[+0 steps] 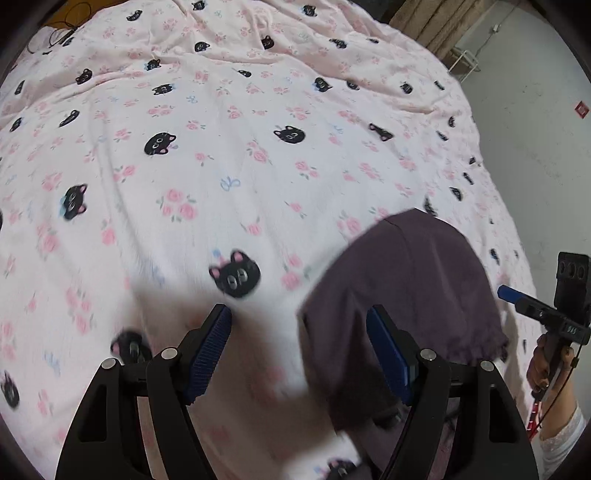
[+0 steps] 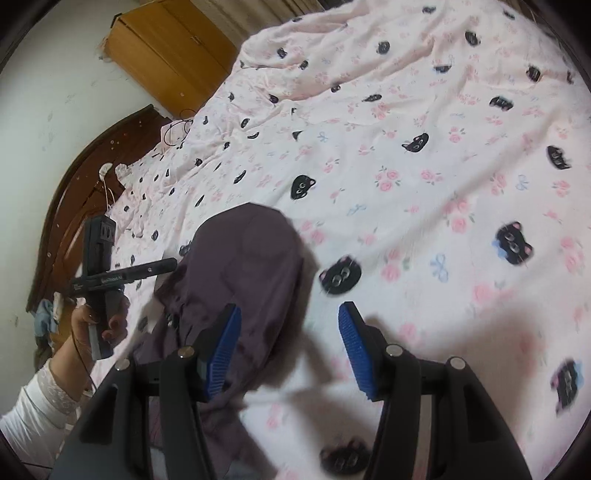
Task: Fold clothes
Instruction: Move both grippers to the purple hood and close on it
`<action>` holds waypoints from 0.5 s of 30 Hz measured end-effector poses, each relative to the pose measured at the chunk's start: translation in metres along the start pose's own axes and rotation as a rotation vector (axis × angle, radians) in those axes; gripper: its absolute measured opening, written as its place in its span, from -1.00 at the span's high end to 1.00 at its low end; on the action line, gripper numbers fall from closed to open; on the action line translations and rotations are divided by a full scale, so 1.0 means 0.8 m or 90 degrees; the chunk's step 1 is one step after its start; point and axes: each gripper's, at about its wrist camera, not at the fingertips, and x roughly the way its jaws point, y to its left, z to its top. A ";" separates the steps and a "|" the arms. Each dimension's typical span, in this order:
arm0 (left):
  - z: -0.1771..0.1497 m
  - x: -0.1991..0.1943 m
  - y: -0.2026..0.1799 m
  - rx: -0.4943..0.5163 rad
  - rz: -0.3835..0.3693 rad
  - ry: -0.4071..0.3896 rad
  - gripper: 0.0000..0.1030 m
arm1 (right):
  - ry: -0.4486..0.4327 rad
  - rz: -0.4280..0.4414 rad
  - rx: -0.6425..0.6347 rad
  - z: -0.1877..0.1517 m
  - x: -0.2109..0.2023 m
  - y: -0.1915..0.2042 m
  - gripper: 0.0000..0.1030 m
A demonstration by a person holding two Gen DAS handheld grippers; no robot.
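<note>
A dark purple garment (image 1: pixel 410 295) lies bunched on a pink bedsheet (image 1: pixel 229 155) with black cat faces. In the left wrist view my left gripper (image 1: pixel 299 347) is open just above the sheet, and its right finger overlaps the garment's left edge. In the right wrist view the garment (image 2: pixel 251 266) lies under my open right gripper (image 2: pixel 290 347), with the left finger over the cloth and the right finger over bare sheet (image 2: pixel 424 166). Neither gripper holds anything. Each view shows the other gripper at its edge: the right gripper (image 1: pixel 508 293) in the left wrist view, and the left gripper (image 2: pixel 166 264) in the right wrist view.
A dark wooden headboard (image 2: pixel 77 184) and a wooden cabinet (image 2: pixel 166 51) stand by the wall past the bed. A black cable (image 1: pixel 59 33) lies at the bed's far corner. The grey floor (image 1: pixel 535 129) lies beyond the bed's right edge.
</note>
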 end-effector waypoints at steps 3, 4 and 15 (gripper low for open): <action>0.014 0.015 0.007 -0.003 -0.009 0.006 -0.38 | 0.013 0.029 0.017 0.012 0.018 -0.012 -0.11; 0.018 0.019 0.008 -0.003 -0.011 0.007 -0.38 | 0.016 0.036 0.019 0.015 0.024 -0.015 -0.11; 0.024 0.031 0.009 -0.001 -0.048 -0.006 -0.38 | 0.045 0.052 0.028 0.024 0.064 -0.025 -0.09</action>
